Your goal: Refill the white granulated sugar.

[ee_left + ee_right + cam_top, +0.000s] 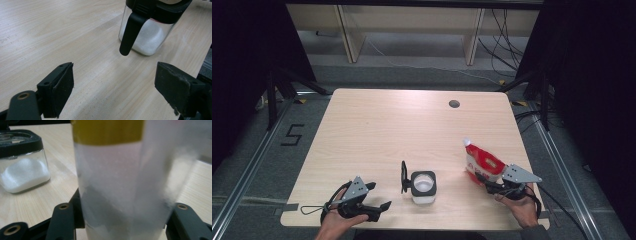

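One red-and-white pouch (481, 165), white spout up, sits between the right hand-held gripper (492, 184)'s half-spread jaws.

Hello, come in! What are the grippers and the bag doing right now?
Left gripper open, empty. Right gripper around red-and-white bag. Open jar between them, nothing blocking.

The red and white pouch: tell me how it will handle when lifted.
The pouch is soft film, so it will probably sag and dent between the right gripper's jaws. White powder fills its lower part, so it is likely bottom-heavy. The smooth film may slip in a loose grip.
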